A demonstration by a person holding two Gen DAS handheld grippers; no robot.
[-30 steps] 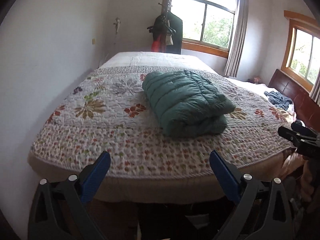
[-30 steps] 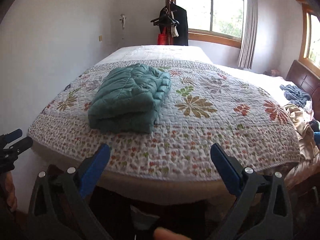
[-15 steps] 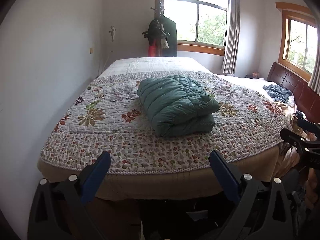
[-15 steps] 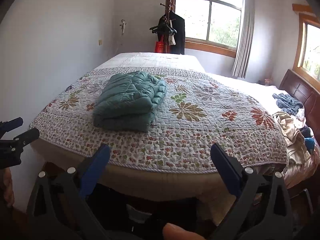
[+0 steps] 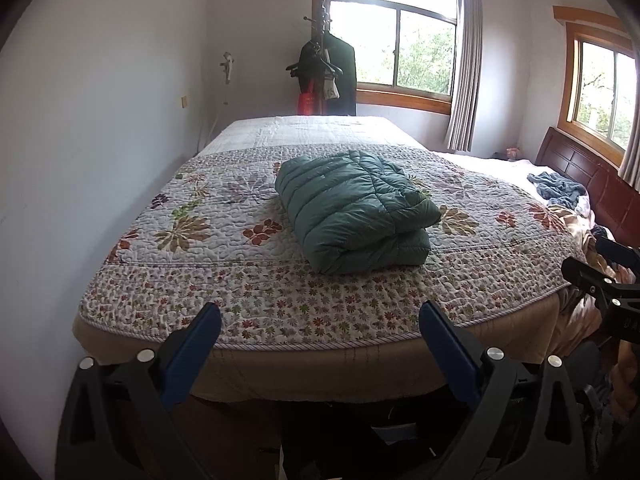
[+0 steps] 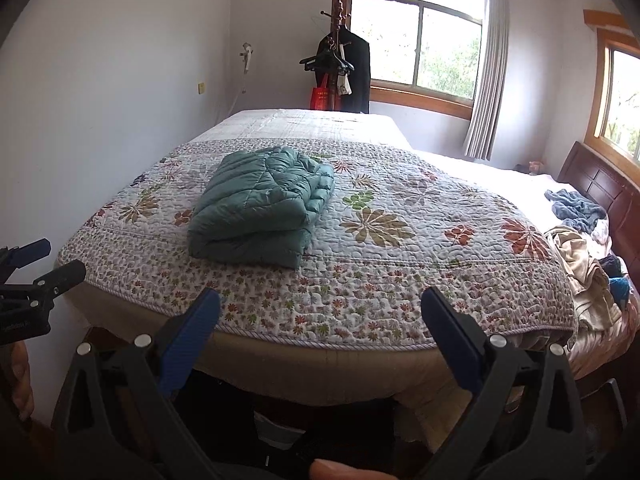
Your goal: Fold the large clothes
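Note:
A teal puffer jacket (image 5: 354, 210) lies folded into a thick bundle on the flowered quilt (image 5: 224, 232) of the bed. In the right wrist view the same jacket (image 6: 262, 210) sits left of centre on the quilt (image 6: 400, 240). My left gripper (image 5: 320, 316) stands open off the foot of the bed, well short of the jacket, with nothing between its blue pads. My right gripper (image 6: 320, 304) is also open and empty, at a similar distance. Each gripper shows at the edge of the other's view: the right gripper (image 5: 600, 268) and the left gripper (image 6: 36, 268).
A coat rack (image 5: 326, 76) with dark clothes and a red bag stands by the window. Loose clothes, a blue towel (image 6: 576, 208) and beige garments (image 6: 584, 268), lie at the right near the wooden headboard (image 5: 580, 172). A white wall runs along the bed's left side.
Both grippers have drawn back and up from the bed, so the folded jacket looks smaller and farther away. The jacket has not moved, and both grippers stay open.

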